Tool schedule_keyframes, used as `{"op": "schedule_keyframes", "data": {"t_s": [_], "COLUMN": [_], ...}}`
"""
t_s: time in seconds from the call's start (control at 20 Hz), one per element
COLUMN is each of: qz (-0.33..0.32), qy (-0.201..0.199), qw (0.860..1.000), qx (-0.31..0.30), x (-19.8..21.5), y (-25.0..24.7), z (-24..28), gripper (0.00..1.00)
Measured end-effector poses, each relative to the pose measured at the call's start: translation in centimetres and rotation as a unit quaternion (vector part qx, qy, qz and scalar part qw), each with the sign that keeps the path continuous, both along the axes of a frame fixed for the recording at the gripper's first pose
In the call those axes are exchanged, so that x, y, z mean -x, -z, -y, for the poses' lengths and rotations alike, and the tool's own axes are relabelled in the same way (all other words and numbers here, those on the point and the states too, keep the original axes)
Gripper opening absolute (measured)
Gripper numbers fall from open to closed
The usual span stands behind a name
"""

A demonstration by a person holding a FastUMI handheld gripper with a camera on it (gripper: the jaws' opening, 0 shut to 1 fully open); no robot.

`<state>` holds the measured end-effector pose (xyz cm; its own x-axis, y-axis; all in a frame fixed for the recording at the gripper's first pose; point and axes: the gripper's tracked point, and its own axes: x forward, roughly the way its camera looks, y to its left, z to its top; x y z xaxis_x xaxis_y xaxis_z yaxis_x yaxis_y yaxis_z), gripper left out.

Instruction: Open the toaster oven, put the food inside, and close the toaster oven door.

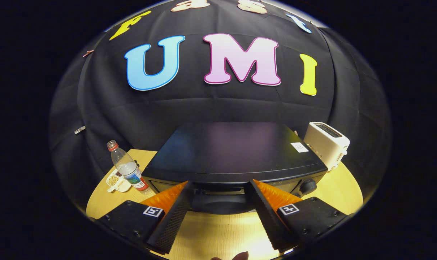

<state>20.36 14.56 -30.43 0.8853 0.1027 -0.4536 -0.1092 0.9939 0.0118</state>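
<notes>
I hold the gripper (220, 184) with fingers spread wide, straddling the toaster oven (236, 155) front at its door handle (220, 186) on the table (343, 193), apparently to grasp it for opening.

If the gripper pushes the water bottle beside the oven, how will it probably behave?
The water bottle stands tall, narrow and leaning, so it probably tips easily. It looks partly filled, so likely light. Round plastic, it may roll. The open gripper faces the toaster oven.
</notes>
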Motion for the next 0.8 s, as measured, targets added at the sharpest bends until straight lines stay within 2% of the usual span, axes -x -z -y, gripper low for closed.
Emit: {"op": "schedule_keyframes", "data": {"t_s": [0.15, 0.45, 0.8], "qz": [0.005, 0.000, -0.087], "qy": [0.001, 0.004, 0.001], "qw": [1.000, 1.000, 0.995], "qx": [0.007, 0.018, 0.040], "x": [1.1, 7.1, 13.3], "y": [0.3, 2.5, 9.5], "z": [0.1, 1.0, 2.2], "gripper": [0.99, 0.99, 0.99]}}
